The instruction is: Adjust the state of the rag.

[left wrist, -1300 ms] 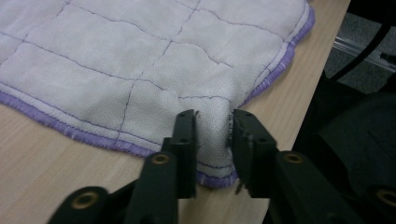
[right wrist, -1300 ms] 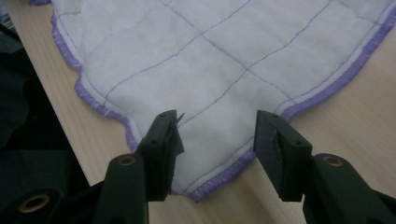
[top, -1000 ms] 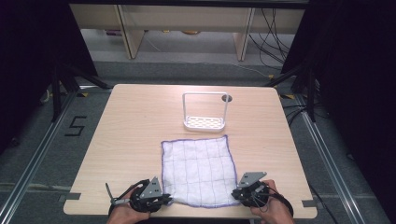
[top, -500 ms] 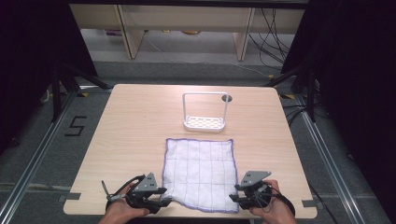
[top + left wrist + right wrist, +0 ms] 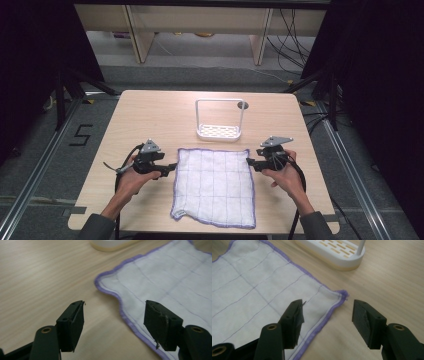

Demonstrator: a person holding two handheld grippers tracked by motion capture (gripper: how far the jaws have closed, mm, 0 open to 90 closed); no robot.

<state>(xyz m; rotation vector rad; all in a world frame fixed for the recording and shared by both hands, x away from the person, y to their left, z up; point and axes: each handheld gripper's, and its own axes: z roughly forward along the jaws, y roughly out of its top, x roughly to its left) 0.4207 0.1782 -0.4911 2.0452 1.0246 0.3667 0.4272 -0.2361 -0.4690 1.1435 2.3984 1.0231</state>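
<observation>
In the high view, the white cloth (image 5: 215,186) with a purple hem lies flat on the bench (image 5: 145,112), in front of a small white rack (image 5: 220,120) that stands apart from it. The left hand-held gripper (image 5: 172,166) is just beside the far left corner of the cloth, and the right hand-held gripper (image 5: 250,162) is just beside the far right corner. Both have just been opening their jaws, and nothing is held between them.

In the left gripper view, the jaws stand apart over the wavy hem of the cloth (image 5: 160,282); one jaw is over bare wood, the other over the fabric edge.

In the right gripper view, the jaws are also apart, with the corner of the cloth (image 5: 262,285) between them but not pinched.

I judge the cloth to be light, thin and very soft, so it will sag and fold when lifted. The stitched hem at the corners seems the best place to pinch, one corner for each gripper, so it stays spread.
</observation>
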